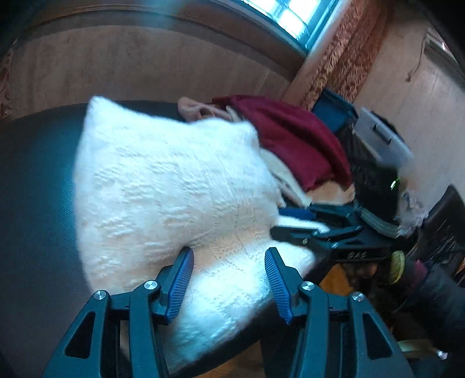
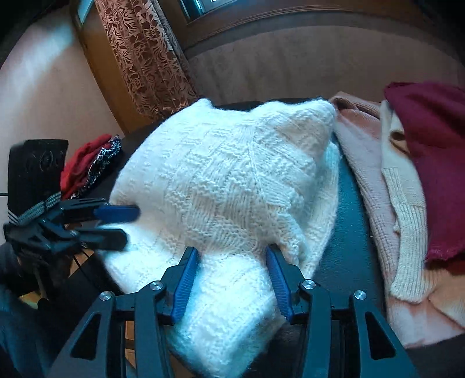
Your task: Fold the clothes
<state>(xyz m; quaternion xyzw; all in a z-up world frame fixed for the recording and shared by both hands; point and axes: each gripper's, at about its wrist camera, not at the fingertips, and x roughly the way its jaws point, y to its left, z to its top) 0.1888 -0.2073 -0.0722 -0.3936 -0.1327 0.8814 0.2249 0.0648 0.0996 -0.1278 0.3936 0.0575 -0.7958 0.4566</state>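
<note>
**Operator:** Looking along my left hand-held gripper (image 1: 229, 286), I see its blue pads (image 1: 180, 286) standing apart with nothing pinched; the white knitted sweater (image 1: 174, 189) lies just under and ahead of them on the dark desk (image 1: 35, 203).

**Partner:** And the other one?

**Operator:** My right hand-held gripper (image 2: 232, 286) is also parted, its pads (image 2: 184, 286) over the near edge of the same white knitted sweater (image 2: 226, 186) without clamping it. No wool is caught between either pair of fingers. No earlier view, so I only tell how it stands.

**Partner:** Can each camera see the other tool?

**Operator:** Yes. From the left wrist, the right hand-held gripper (image 1: 293, 224) sits off to the right of my fingers, its tips at the sweater's edge, blurred. From the right wrist, the left hand-held gripper (image 2: 122, 224) sits off to the left, tips against the sweater's side.

**Partner:** What lies further out?

**Operator:** Beyond the sweater, to the right of the right gripper, a heap: a pink garment (image 2: 366, 162), a cream ribbed one (image 2: 407, 209) and a maroon one (image 2: 436, 151) on top. To its far left, red cloth (image 2: 84, 162) beside a patterned piece (image 2: 107, 157). Past the desk hangs a patterned curtain (image 2: 145, 58), with a window (image 1: 290, 17) above.
</note>
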